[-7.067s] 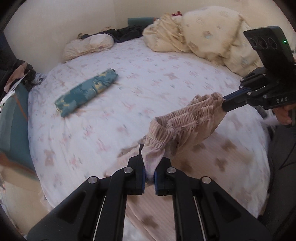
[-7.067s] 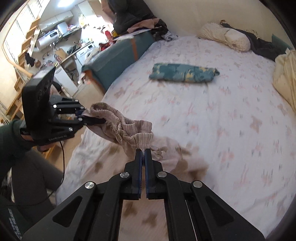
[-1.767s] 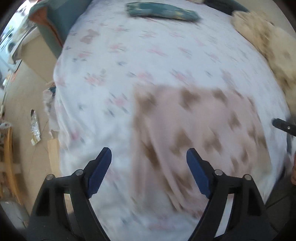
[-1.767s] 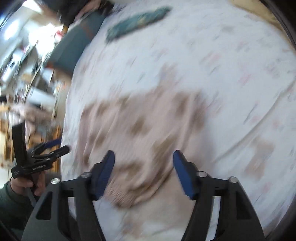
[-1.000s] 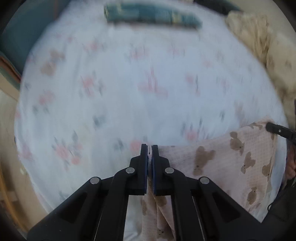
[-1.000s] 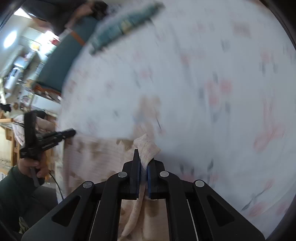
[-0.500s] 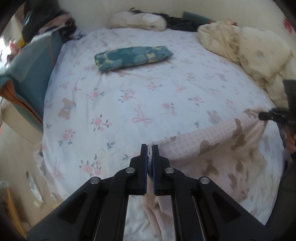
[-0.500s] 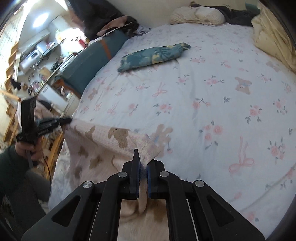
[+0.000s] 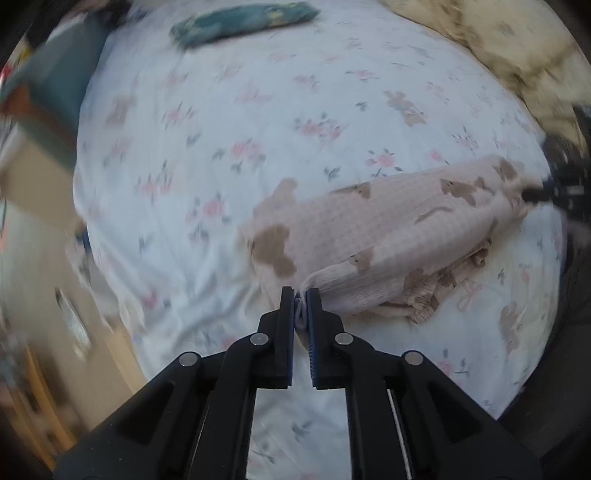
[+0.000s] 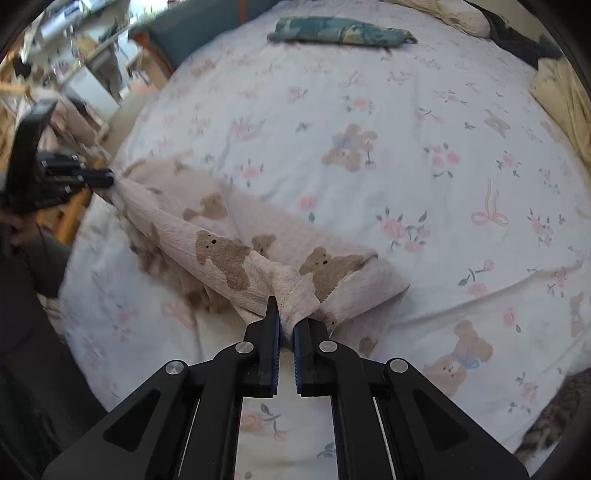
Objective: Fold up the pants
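The pink pants with brown bears (image 9: 388,236) lie folded over on the flowered bed sheet (image 9: 258,122), stretched between both grippers. My left gripper (image 9: 302,295) is shut on one end of the fold. My right gripper (image 10: 287,317) is shut on the other end of the pants (image 10: 229,251). The ruffled waistband (image 9: 443,291) shows under the top layer. The left gripper also shows at the left of the right wrist view (image 10: 107,179), and the right gripper at the right edge of the left wrist view (image 9: 532,194).
A folded teal patterned garment (image 10: 340,31) lies at the far side of the bed. A cream duvet (image 9: 517,44) is bunched at the far right. The bed edge and the floor with furniture (image 10: 85,66) are on the left.
Both grippers have carried the held edge back toward the near side of the bed and lowered it. The pants now lie doubled over on themselves instead of hanging stretched.
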A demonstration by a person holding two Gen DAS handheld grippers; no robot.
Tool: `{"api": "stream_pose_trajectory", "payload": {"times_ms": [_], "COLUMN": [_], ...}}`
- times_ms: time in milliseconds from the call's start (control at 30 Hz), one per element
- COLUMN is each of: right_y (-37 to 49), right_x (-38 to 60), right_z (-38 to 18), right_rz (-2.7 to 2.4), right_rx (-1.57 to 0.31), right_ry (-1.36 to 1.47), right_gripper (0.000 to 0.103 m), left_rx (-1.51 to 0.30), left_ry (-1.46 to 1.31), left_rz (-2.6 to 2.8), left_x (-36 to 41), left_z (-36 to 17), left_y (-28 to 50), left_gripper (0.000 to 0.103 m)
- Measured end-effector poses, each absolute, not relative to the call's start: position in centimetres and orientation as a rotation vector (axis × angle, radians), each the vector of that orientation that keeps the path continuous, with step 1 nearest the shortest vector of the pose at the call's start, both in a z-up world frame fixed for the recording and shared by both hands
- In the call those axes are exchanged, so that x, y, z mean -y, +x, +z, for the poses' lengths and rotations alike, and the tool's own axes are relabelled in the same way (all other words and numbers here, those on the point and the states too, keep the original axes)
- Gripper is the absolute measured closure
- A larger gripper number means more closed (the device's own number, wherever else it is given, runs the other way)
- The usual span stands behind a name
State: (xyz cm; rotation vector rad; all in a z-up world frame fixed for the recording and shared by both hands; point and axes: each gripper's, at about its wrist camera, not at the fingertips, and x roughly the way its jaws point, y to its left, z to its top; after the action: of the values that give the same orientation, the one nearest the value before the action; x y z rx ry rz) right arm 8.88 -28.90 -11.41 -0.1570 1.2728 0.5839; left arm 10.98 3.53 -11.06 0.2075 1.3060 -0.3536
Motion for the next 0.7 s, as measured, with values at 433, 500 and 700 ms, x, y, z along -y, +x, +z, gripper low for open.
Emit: {"api": "stream_pose_trajectory", "payload": {"times_ms": [433,500,700], "right_y": [8.3,8.6,7.6], "right_x": [29.0,28.1,28.2], "right_z": [-5.5,-5.2,-6.2], "right_rz": [0.543,0.511,0.417], "right_rx": [-1.217,-1.183,-1.249], "right_ry": [-0.097,-0.075,-0.180], "right_gripper": [0.093,0.093,0.093], "left_rx": [-1.069,-1.106,-1.246], "left_ry": [0.028,0.053,0.142], "left_rz": [-0.210,-0.227,-0.291], "left_x": [-3.1,-0.8,2.4], "left_z": [-6.0,-7.9,-12.2], "left_y": [11.4,11.2,10.0], "left_gripper": [0.084,0.084,0.084]}}
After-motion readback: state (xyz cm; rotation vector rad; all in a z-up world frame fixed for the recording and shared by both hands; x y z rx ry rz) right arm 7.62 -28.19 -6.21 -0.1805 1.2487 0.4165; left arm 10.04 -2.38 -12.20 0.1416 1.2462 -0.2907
